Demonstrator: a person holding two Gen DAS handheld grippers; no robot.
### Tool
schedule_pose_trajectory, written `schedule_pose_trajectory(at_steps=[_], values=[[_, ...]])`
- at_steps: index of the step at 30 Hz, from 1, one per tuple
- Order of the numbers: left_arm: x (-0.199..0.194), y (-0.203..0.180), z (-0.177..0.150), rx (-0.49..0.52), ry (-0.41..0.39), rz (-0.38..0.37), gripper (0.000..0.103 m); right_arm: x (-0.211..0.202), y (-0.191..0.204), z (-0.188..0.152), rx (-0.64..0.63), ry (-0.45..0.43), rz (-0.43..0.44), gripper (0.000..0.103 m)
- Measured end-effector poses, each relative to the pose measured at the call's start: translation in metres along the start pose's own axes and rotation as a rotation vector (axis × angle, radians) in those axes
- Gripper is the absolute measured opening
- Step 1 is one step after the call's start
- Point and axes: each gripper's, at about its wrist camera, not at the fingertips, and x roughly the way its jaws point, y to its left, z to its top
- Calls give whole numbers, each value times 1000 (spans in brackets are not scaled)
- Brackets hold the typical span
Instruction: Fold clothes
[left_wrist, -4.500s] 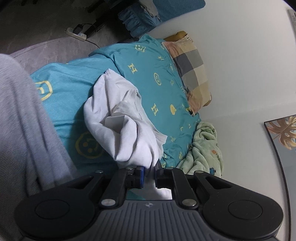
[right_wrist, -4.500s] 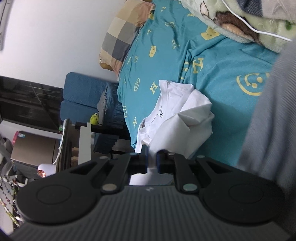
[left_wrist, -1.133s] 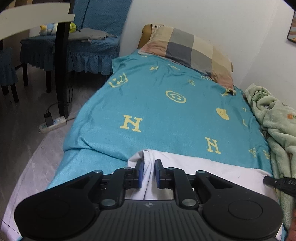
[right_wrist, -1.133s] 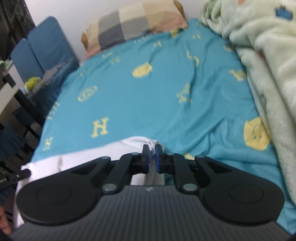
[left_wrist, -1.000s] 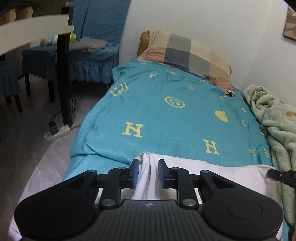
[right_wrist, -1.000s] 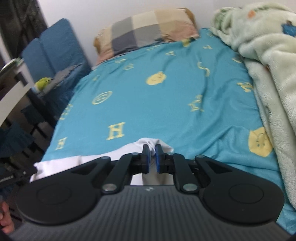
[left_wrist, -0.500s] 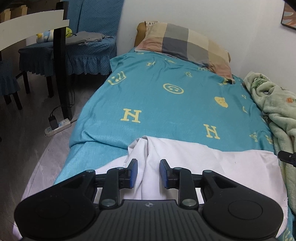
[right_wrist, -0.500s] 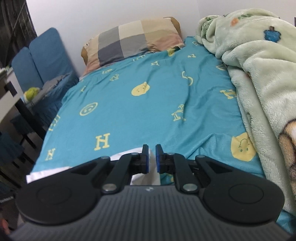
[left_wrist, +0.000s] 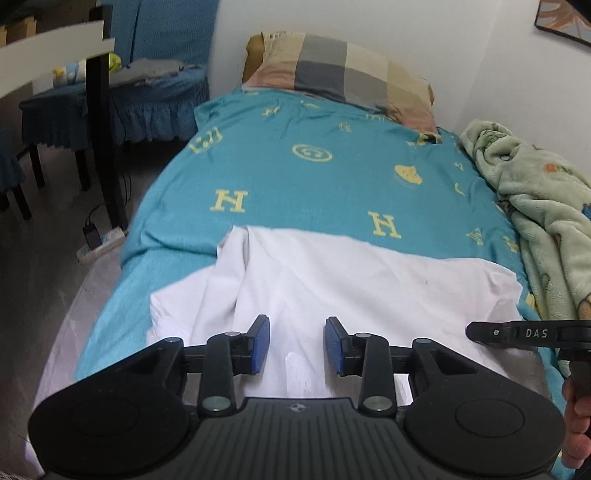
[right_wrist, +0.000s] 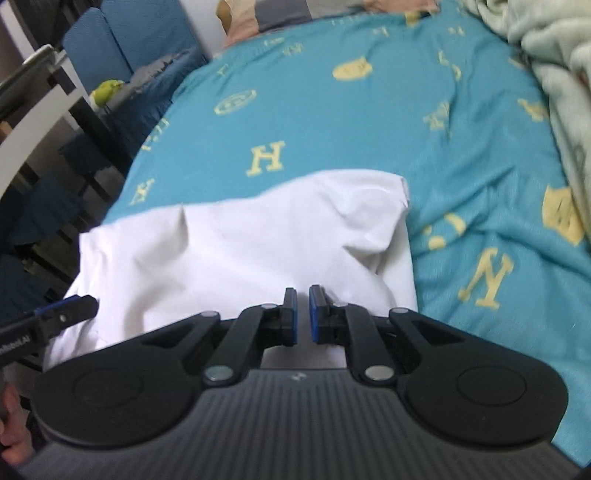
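Both claws released; soft white shirt (left_wrist: 332, 288) spread flat, creased.

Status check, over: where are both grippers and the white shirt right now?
Left gripper jaws open, empty, over white shirt. Right gripper jaws slightly apart, holding nothing. Shirt spread on teal bedsheet, rumpled. Nothing in the way.

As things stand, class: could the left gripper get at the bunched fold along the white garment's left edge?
Probably yes. The left gripper hangs over the white garment with its jaws open and empty, and the bunched fold lies just ahead and to the left with nothing across the path.
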Motion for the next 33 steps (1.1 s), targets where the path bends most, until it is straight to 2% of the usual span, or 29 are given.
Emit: schedule_pose_trajectory(at_steps=[2, 4, 8, 9, 10, 14, 17, 20, 23, 24, 25, 26, 27, 28, 33], values=[[-8, 7, -1, -61, 6, -23, 45, -7, -1, 0, 25, -6, 9, 10], [-23, 12, -6, -120, -2, -57, 59, -14, -3, -1, 49, -13, 18, 11], [-54, 16, -24, -259, 15, -138, 70, -34, -9, -1, 117, -31, 49, 11], [-61, 17, -31, -302, 21, -164, 80, -43, -12, -2, 147, -41, 68, 11], [-68, 18, -37, -345, 26, -191, 84, -52, -15, -4, 177, -50, 86, 11], [-58, 32, -60, -568, 135, -294, 84, -81, -32, -16, 358, -78, 203, 11], [-37, 42, -73, -689, 198, -319, 84, -89, -49, -35, 540, -69, 308, 11], [-17, 50, -80, -788, 217, -347, 82, -82, -55, -58, 680, 4, 355, 12], [1, 58, -85, -871, 223, -361, 75, -68, -57, -77, 800, 97, 386, 12], [3, 59, -85, -875, 212, -359, 73, -63, -56, -81, 830, 123, 383, 18], [4, 60, -85, -878, 200, -358, 73, -59, -56, -84, 849, 135, 379, 36], [6, 61, -85, -881, 188, -356, 73, -56, -55, -87, 867, 145, 376, 47], [7, 61, -85, -880, 185, -351, 70, -53, -56, -88, 882, 142, 375, 68], [8, 62, -85, -882, 179, -342, 65, -49, -56, -90, 896, 141, 368, 76], [10, 65, -86, -897, 158, -327, 55, -31, -67, -99, 985, 145, 283, 76]])
